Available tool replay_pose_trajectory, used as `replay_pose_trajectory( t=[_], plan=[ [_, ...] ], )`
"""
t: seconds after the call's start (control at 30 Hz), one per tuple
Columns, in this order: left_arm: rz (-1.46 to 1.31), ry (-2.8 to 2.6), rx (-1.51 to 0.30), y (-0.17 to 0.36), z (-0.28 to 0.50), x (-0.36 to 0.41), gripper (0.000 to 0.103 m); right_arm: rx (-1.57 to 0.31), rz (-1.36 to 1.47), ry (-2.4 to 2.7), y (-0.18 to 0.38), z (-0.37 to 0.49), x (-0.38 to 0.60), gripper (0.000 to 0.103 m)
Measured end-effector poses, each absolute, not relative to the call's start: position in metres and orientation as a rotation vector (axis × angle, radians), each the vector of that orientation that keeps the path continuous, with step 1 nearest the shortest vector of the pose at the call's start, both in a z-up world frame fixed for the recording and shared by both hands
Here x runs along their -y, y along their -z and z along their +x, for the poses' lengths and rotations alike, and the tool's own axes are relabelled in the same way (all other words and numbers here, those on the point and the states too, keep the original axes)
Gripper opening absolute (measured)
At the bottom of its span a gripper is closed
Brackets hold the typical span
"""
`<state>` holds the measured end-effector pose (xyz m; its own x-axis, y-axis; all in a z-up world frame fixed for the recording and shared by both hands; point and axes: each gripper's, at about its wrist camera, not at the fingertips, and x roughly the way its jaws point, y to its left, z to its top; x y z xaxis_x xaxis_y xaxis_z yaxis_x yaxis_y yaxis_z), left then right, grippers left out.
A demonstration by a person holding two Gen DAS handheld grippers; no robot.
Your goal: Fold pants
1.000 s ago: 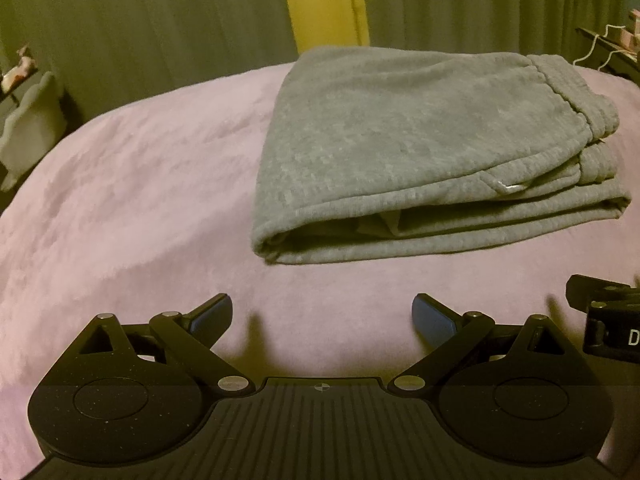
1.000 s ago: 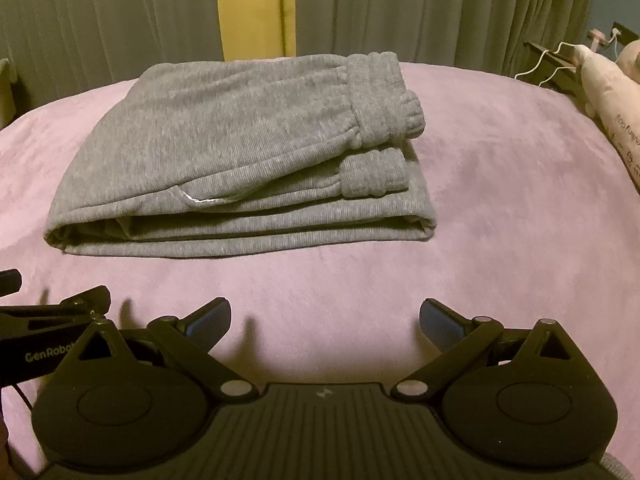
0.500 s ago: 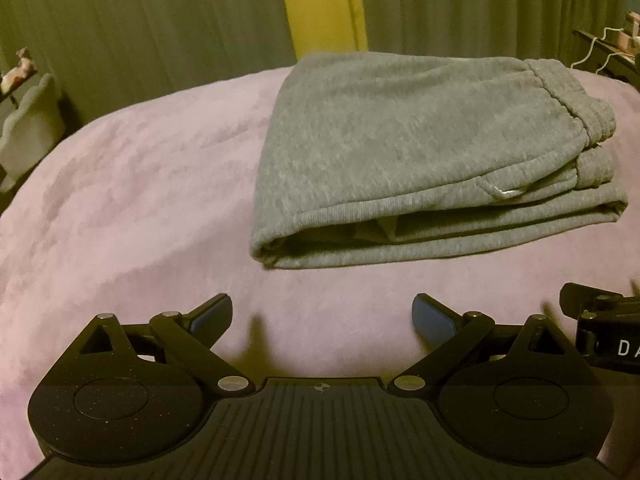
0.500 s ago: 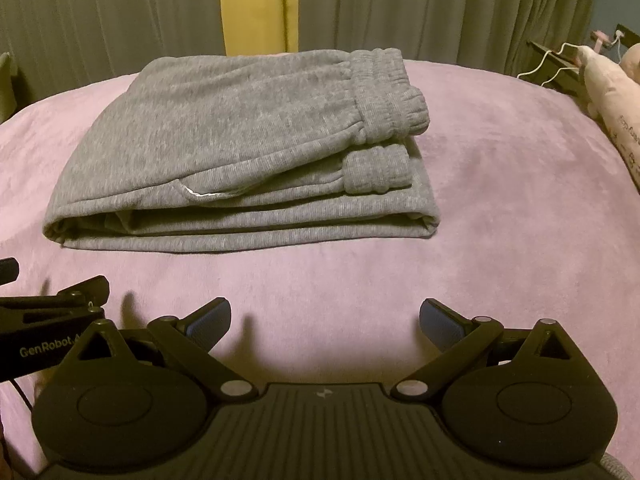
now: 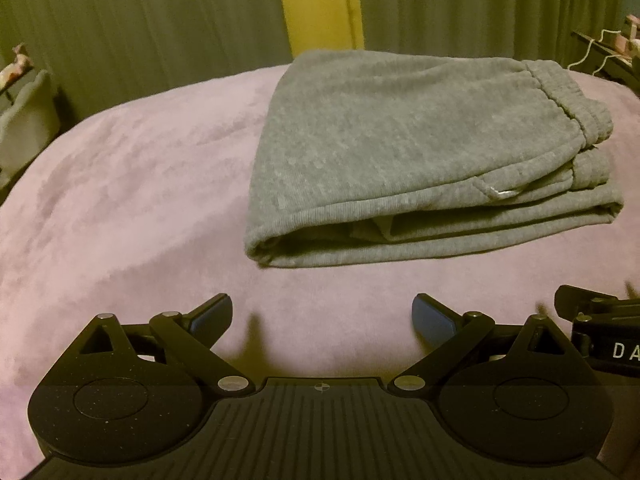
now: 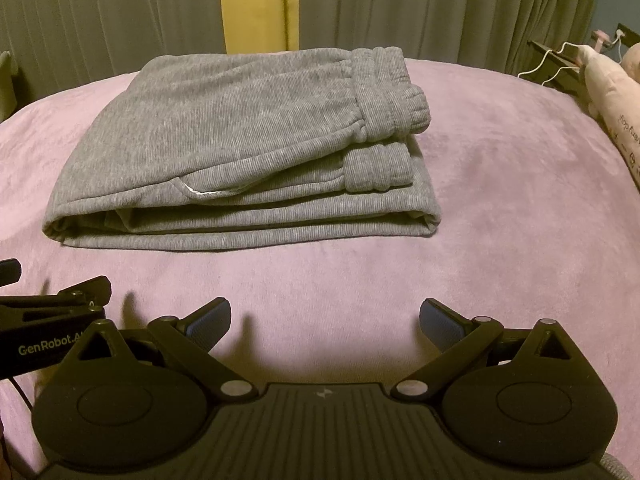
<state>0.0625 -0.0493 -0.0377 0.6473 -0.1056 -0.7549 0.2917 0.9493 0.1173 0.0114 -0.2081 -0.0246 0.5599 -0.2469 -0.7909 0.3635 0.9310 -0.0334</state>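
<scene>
Pants, grey and folded into a layered stack, lie on the pink blanket of the bed, waistband at the right. I see my left claw and right claw both spread wide and holding nothing, near me, apart from the cloth. Curtains hang at the far side.

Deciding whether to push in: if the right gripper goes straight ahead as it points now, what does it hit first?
Likely the near folded edge of the gray pants. The open right gripper has only bare pink blanket before it; depth is uncertain.
</scene>
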Motion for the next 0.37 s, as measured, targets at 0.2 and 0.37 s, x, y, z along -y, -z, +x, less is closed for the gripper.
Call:
replay_pose_trajectory(
  t=[0.2,0.37],
  plan=[
    [0.236,0.247,-0.829,0.0373,0.0607,0.0493,0.100,-0.907,0.137,0.363,0.0244,0.0113,0.2079,0.101],
    [0.253,0.239,-0.812,0.0357,0.0591,0.0524,0.100,-0.909,0.136,0.362,0.0244,0.0118,0.2078,0.101]
  ],
)
